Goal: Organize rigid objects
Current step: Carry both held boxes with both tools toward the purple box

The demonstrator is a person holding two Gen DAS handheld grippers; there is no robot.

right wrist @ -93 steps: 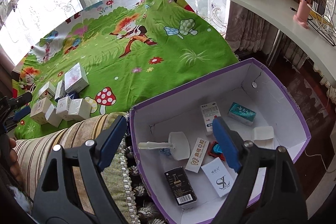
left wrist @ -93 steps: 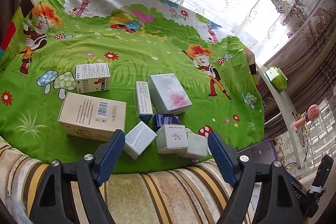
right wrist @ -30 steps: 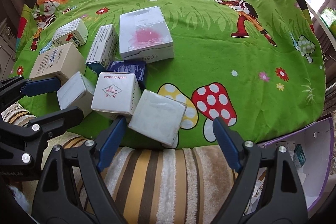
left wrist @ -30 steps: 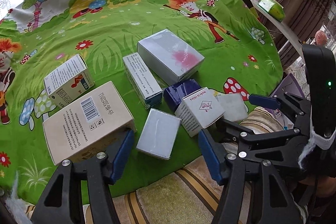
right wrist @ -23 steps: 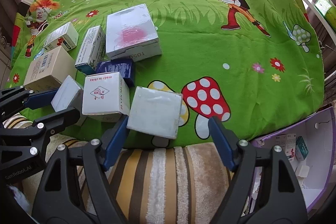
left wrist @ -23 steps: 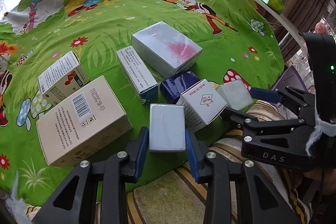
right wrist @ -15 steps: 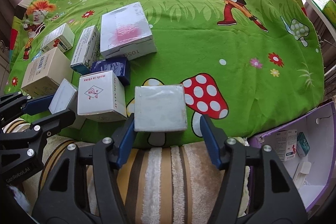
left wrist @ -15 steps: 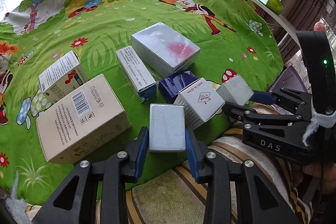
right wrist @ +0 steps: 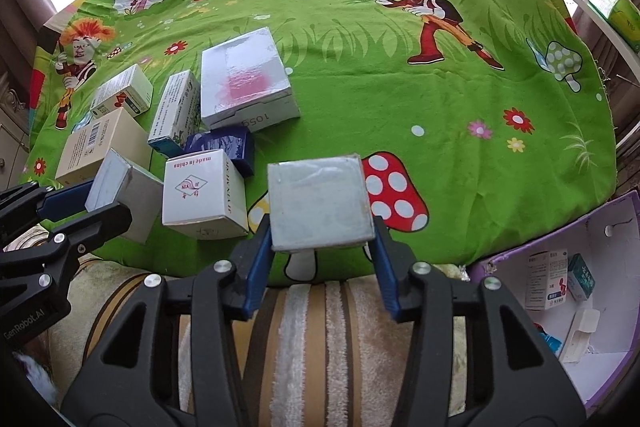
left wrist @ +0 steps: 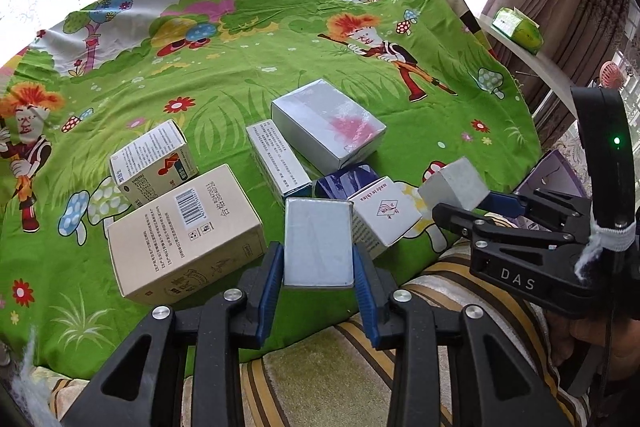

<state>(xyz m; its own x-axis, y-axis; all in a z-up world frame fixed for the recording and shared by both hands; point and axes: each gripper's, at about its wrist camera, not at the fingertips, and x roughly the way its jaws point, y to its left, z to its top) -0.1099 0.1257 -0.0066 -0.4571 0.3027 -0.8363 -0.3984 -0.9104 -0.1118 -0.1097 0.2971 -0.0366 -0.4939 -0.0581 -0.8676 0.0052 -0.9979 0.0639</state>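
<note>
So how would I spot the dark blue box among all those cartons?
Start at the green cartoon sheet and find the big silver box with a pink smudge. The dark blue box sits just below it, behind the white "made in china" carton; it alone is dark.

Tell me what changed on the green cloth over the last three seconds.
Both tongs came down to the box cluster and closed. The left tongs now clamp the narrow silver box; the right tongs have just been closing on the square silver box, which sits between the pads, lifted and squared up. The tan barcode box, the "made in china" box and the others stayed put.
</note>
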